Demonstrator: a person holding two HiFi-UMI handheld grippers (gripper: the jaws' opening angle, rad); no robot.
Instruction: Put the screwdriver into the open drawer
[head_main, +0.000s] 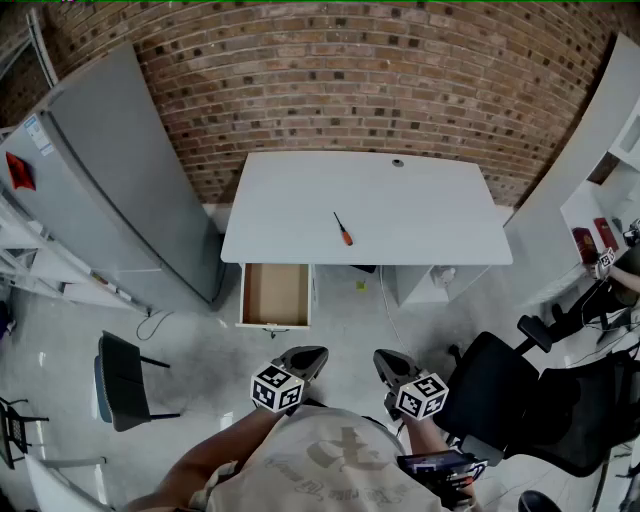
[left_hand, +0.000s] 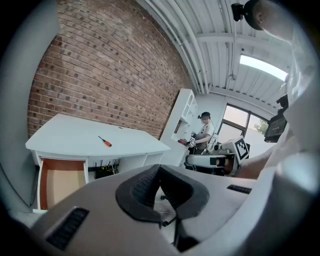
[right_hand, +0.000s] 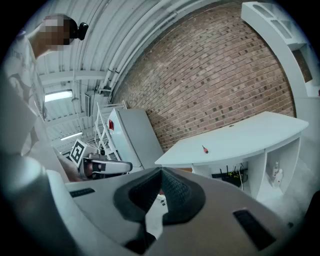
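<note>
Showing drawer (head_main: 275, 295) inside: head view; right gripper view, sliver; screwdriver (head_main: 343, 230) on desk (head_main: 420, 210); left gripper (left_hand: 160, 167), right gripper (right_hand: 161, 170) closed

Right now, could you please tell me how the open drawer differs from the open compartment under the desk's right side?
The drawer stands pulled out past the desk edge; the compartment sits recessed beneath it. The drawer is brown inside and looks empty; the compartment is white and holds a small white item. Both sit under the white desk.
</note>
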